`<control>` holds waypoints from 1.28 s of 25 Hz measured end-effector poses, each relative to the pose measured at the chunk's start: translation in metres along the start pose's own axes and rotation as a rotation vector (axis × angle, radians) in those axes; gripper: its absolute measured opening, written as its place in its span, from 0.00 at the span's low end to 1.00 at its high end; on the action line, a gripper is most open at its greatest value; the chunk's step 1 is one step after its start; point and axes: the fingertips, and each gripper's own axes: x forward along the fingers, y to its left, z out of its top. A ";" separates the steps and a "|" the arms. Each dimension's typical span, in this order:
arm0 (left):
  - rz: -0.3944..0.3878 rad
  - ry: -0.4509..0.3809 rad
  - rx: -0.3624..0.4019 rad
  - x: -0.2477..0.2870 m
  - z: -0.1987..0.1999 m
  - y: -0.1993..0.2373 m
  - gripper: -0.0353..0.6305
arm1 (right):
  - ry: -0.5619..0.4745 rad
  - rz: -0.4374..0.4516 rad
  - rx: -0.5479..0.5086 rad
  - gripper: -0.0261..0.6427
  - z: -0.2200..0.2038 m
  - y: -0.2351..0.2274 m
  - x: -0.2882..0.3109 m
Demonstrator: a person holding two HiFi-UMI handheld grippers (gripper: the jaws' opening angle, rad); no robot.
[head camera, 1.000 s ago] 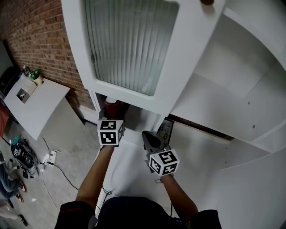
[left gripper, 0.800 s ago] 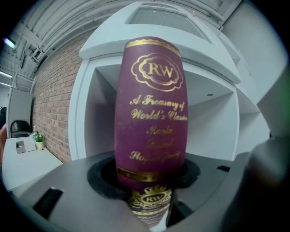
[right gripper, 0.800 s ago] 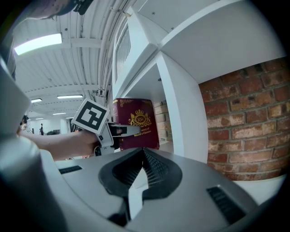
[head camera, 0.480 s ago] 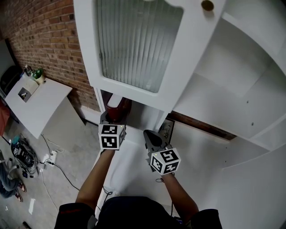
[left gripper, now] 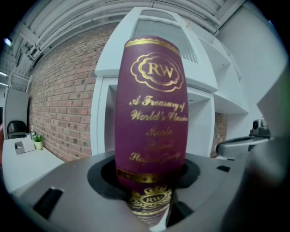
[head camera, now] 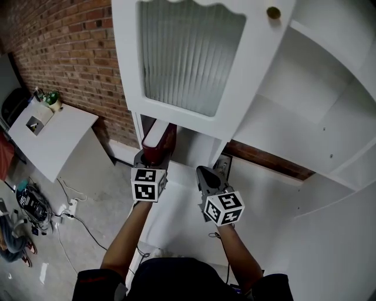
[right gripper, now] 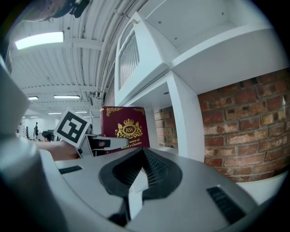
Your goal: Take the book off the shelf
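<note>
The book [head camera: 157, 141] is maroon with gold lettering and a white page edge. My left gripper [head camera: 154, 156] is shut on its lower spine, holding it upright in front of the white cabinet's low opening. In the left gripper view the spine [left gripper: 152, 113] fills the middle and rises out of the left gripper [left gripper: 152, 192]. The right gripper [head camera: 205, 175] hangs to the right of the book, apart from it, jaws together and empty. The right gripper view shows the book's cover [right gripper: 124, 127] beyond the right gripper [right gripper: 142, 156], with the left gripper [right gripper: 102, 143] clamped on it.
A white cabinet door [head camera: 247, 88] with ribbed glass and a brass knob [head camera: 272, 12] stands open above both grippers. White shelves [head camera: 282, 129] spread to the right. A brick wall [head camera: 64, 53] runs behind. At the left are a white table [head camera: 53, 138] and floor cables [head camera: 35, 203].
The left gripper has drawn the book out from the low opening, so more of it shows below the door. The right gripper has barely shifted.
</note>
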 end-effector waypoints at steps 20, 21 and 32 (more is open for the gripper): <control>-0.098 0.007 0.010 -0.059 -0.006 0.001 0.41 | -0.060 -0.105 0.029 0.07 0.015 0.022 -0.008; -0.102 0.008 0.011 -0.062 -0.007 0.001 0.41 | -0.061 -0.106 0.028 0.07 0.015 0.025 -0.007; -0.152 0.011 0.018 -0.090 -0.015 0.009 0.41 | -0.066 -0.134 0.022 0.07 0.015 0.049 -0.005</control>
